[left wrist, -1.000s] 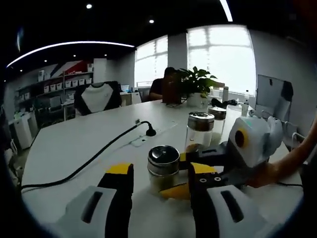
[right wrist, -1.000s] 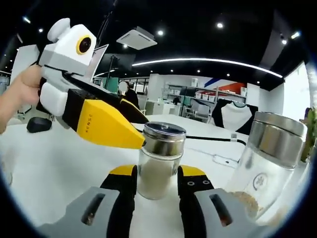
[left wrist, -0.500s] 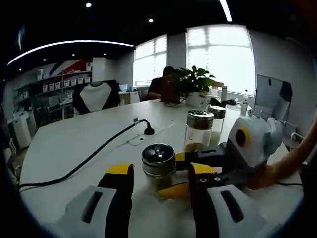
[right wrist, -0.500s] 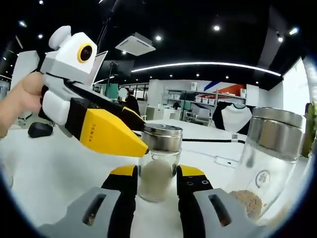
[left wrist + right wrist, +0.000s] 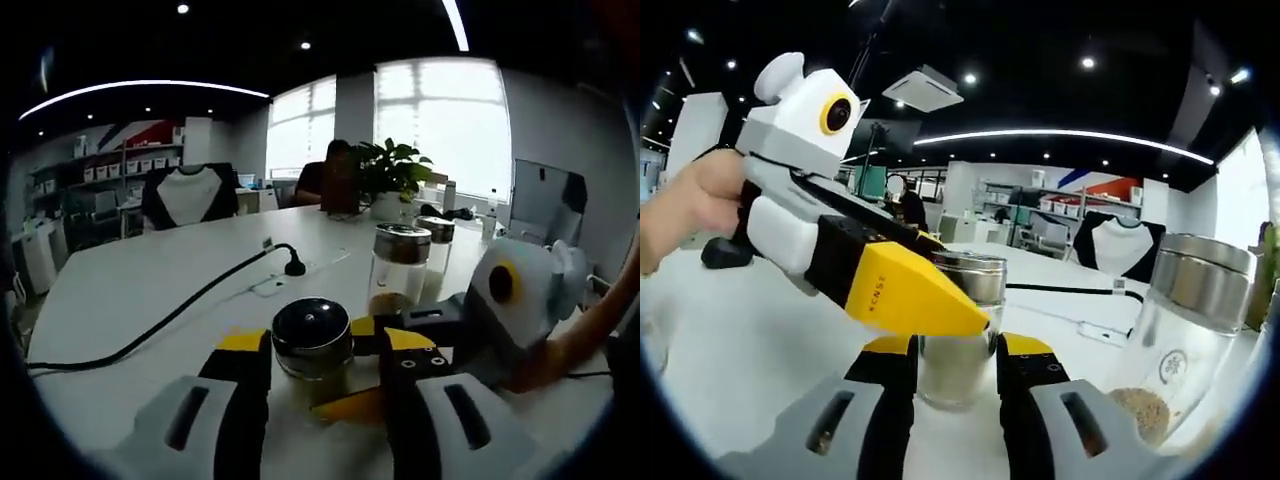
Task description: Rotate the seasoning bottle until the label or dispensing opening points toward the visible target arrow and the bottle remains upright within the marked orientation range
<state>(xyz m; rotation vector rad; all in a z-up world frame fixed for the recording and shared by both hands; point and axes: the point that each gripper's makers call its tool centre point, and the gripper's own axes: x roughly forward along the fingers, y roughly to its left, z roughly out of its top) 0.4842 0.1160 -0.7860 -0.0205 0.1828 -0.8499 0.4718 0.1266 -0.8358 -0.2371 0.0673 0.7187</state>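
Standing between the right gripper point(image 5: 954, 362)'s two grey, yellow-tipped jaws, the small clear glass seasoning bottle with a shiny metal cap point(image 5: 957, 325) is upright on the white table point(image 5: 730, 350), and both jaw tips press its glass sides, so this gripper is clamped on it. The left gripper point(image 5: 950, 315) crosses in from the left in the right gripper view, a hand point(image 5: 685, 205) behind it; its yellow jaw lies in front of the bottle's upper part, at the cap, and bears small dark lettering that seems to read "KENSE", though it is too small to be sure. In the left gripper view the same bottle point(image 5: 312, 343) sits between the left gripper point(image 5: 327, 360)'s own jaw tips with its dark round cap facing the camera; the jaws flank it closely, but whether they pinch it cannot be told. The right gripper point(image 5: 400, 345) reaches in from the right there. No label text on the bottle is readable. Just beside it stands a taller clear glass jar with a metal lid point(image 5: 1175, 330), brownish grains in its bottom and a small round emblem on the glass, unreadable. Farther off, a black cable point(image 5: 170, 318) runs across the table and a leafy green potted plant point(image 5: 393, 178) stands near the bright windows
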